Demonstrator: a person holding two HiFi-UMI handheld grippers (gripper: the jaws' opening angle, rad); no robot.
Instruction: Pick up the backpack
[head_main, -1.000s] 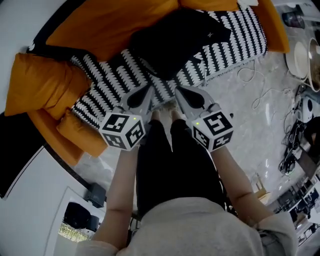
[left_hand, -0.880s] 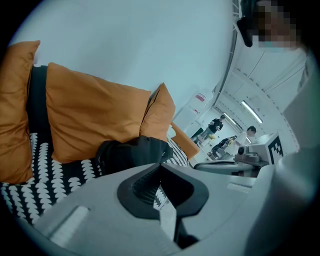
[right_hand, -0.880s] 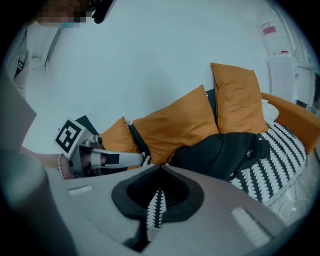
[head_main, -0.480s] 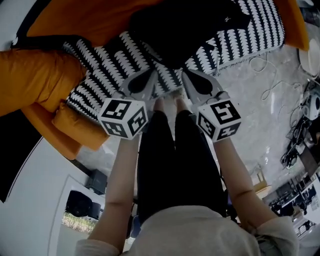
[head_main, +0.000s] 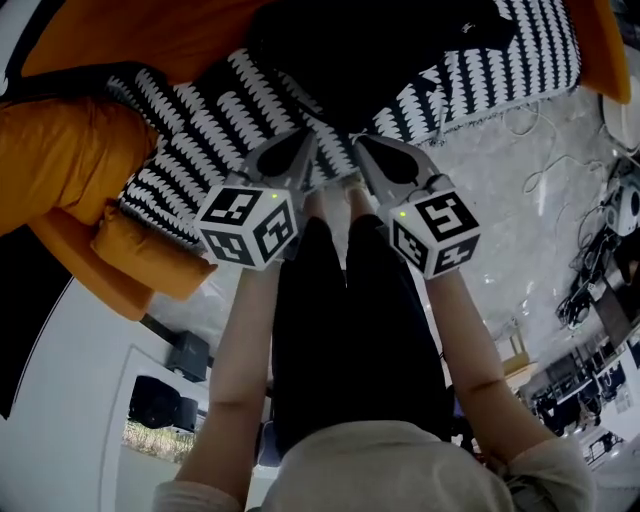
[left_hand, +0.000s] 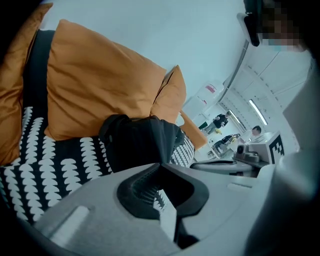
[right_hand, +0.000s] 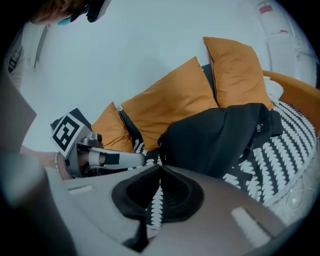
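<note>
The black backpack (head_main: 375, 50) lies slumped on a sofa seat with a black-and-white patterned cover (head_main: 200, 110). It leans against orange cushions in the left gripper view, backpack (left_hand: 140, 142), and in the right gripper view, backpack (right_hand: 220, 137). My left gripper (head_main: 306, 138) and right gripper (head_main: 360, 142) hover side by side over the sofa's front edge, just short of the bag. Both are shut and hold nothing. Each points down at the bag: left gripper (left_hand: 160, 165), right gripper (right_hand: 160, 167).
Orange cushions (head_main: 60, 160) ring the sofa's left side and back. White cables (head_main: 540, 170) trail over the marble floor (head_main: 500, 240) to the right, where cluttered equipment (head_main: 600, 290) stands. The person's black-trousered legs (head_main: 340, 330) stand right at the sofa.
Both grippers have sunk toward the sofa's front edge, still shut and side by side. The head view has leaned in, so the backpack sits higher and larger in it.
</note>
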